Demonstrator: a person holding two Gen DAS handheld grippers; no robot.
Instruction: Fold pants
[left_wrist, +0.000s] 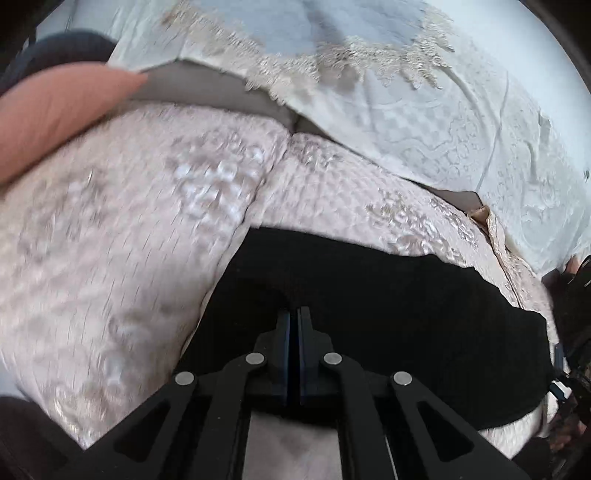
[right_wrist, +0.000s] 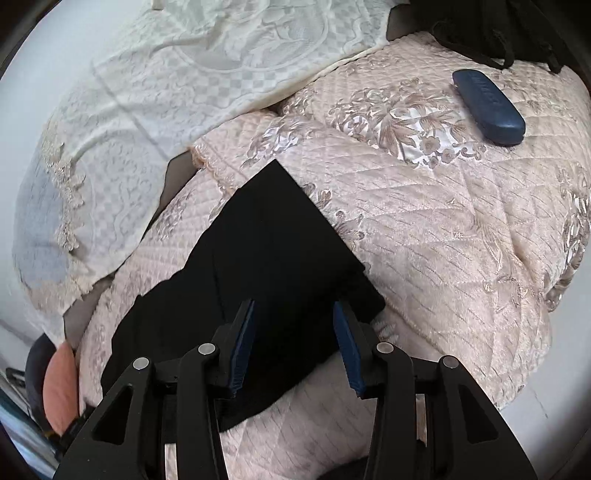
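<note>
- Left hand-held gripper: pads pressed together, tips low over the black pants. Blur and dark cloth hide whether any fabric is caught between them, so check before you lift.
- Right hand-held gripper: jaws spread, hovering over the near end of the pants, nothing pinched.
- Pants lie already folded into a narrow black strip on the pink quilted sofa cushion, far corner crisp, near end looser and draping toward the cushion edge.
- Likely step: the last fold or tidy-up. Grab both near corners through all layers, not just the top one.
- Lift low, carry the near end toward the far edge, line the edges up, then release.
- Keep the two grippers level with each other or the stack will skew.
- Blue case sits farther back on the cushion, well apart; no risk.
- White lace cover on the sofa back beyond; don't snag it.
</note>
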